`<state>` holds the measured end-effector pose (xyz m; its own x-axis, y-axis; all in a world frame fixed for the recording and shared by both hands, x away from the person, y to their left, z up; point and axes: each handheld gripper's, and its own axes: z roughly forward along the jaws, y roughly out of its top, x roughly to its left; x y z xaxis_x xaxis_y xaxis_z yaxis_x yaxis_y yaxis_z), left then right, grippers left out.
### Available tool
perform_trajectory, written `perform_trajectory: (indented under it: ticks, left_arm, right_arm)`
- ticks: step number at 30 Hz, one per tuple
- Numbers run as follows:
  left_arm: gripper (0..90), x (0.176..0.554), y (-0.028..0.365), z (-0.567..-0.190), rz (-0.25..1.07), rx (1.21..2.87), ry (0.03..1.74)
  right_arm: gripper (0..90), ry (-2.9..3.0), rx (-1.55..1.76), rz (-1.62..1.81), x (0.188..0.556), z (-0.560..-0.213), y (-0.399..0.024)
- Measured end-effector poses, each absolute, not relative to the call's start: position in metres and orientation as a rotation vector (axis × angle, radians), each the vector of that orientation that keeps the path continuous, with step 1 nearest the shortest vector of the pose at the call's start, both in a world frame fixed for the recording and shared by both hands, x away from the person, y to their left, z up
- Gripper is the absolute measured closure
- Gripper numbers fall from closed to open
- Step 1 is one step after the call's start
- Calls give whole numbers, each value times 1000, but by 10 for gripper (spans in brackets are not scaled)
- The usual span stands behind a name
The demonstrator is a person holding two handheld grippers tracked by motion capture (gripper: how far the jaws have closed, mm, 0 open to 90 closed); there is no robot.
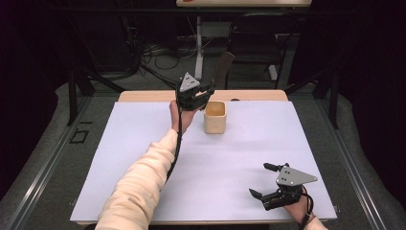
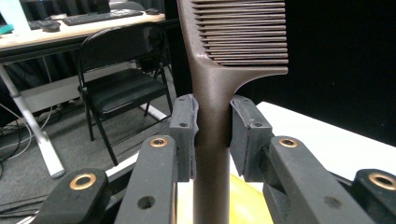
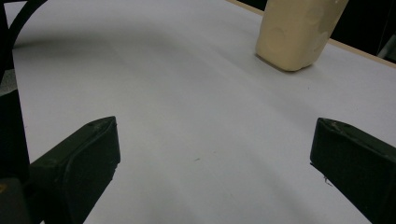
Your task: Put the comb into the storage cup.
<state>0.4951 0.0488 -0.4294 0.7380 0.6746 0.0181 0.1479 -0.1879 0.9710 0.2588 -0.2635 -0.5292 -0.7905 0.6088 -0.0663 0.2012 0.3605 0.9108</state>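
A dark brown comb (image 1: 221,68) stands tilted up from my left gripper (image 1: 205,92), which is shut on its handle at the far middle of the table. In the left gripper view the pads press both sides of the comb's handle (image 2: 212,84), teeth upward, with my left gripper (image 2: 212,128) over something yellowish (image 2: 243,201). A cream cup (image 1: 214,117) stands upright just right of that hand. My right gripper (image 1: 258,179) rests low at the near right, open with nothing between its jaws. In the right gripper view the cup (image 3: 296,32) stands far ahead of my right gripper (image 3: 212,154).
A white sheet (image 1: 143,158) covers the wooden table. Behind the far edge stand a black folding chair (image 1: 256,38), a desk leg and cables on the floor. The left gripper's cable (image 1: 178,139) trails along the cream-sleeved forearm.
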Motion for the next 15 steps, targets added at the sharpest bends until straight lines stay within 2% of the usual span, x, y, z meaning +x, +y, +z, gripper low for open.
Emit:
perform_trajectory:
  ticks: [15]
  left_arm:
    - [721,496,33,-429,528,1689,633]
  right_arm:
    - [12,2233,711,1413,259,-529,-264]
